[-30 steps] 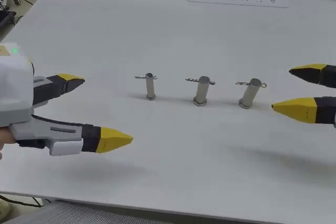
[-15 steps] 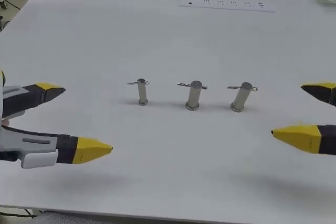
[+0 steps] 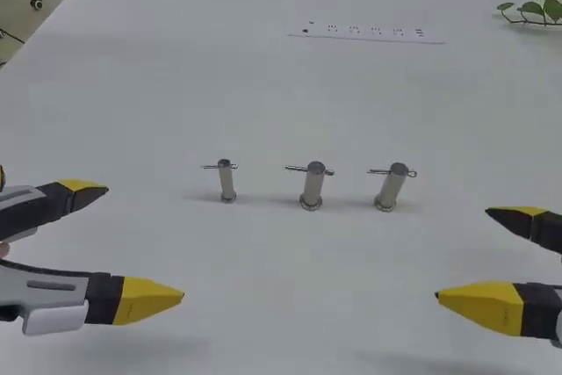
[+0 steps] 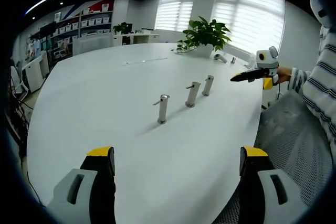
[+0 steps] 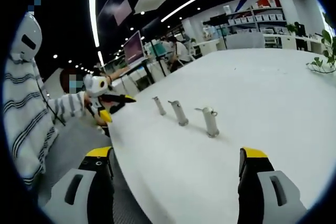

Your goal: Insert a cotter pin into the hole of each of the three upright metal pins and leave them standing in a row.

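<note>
Finding: three metal pins stood upright in a row on the counter point(image 3: 281, 94), the left pin point(image 3: 226, 182), middle pin point(image 3: 313, 187) and right pin point(image 3: 389, 187) apart from one another. Each carried a cotter pin point(image 3: 303, 169) crosswise near its top, so far as the head view allowed.

My left gripper point(image 3: 140, 241) and right gripper point(image 3: 463, 254) hung to either side, nearer me than the row and well apart from it. Both pairs of jaws were apart and held nothing.

Judgement: insertion appeared complete, and the step in hand was withdrawal. The next move called only for keeping clear of the row, so that nothing was knocked over.

Against the picture of one second earlier, the whole view had shifted, so the camera had moved. Beyond that shift, both grippers lay further from the pins, the right markedly. The pins' order was unchanged.
</note>
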{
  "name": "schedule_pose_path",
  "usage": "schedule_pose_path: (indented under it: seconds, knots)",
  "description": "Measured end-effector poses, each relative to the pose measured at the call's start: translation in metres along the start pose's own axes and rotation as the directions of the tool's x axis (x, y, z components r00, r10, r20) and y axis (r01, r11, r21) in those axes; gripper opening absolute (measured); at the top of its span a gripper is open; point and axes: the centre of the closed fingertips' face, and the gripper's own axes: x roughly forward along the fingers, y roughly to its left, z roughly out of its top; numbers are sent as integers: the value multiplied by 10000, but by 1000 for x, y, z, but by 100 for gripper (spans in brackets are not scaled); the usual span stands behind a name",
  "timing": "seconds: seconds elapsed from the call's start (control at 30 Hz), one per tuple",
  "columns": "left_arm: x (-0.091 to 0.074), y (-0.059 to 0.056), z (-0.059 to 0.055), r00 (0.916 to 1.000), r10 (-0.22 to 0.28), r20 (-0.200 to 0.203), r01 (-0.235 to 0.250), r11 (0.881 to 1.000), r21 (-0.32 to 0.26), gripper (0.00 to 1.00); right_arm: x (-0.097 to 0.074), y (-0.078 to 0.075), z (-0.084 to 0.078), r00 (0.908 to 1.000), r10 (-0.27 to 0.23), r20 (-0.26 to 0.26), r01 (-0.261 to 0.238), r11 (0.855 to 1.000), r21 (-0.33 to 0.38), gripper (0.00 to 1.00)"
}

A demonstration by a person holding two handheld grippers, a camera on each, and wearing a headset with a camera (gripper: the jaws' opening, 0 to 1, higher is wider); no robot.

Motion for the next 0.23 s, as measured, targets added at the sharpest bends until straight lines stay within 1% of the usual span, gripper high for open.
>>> schedule_pose_path:
  seconds: [0.1, 0.23]
  knots:
    - [1, -2, -2, 10000, -54, -45, 54, 10000, -6, 99, 1, 1, -4, 9999, 55, -151, -54, 10000, 67, 100]
    - [1, -6, -3, 9999, -131, -53, 131, 9999, -16, 99, 2, 3, -11, 9981, 83, -612, -91, 9999, -130, 100]
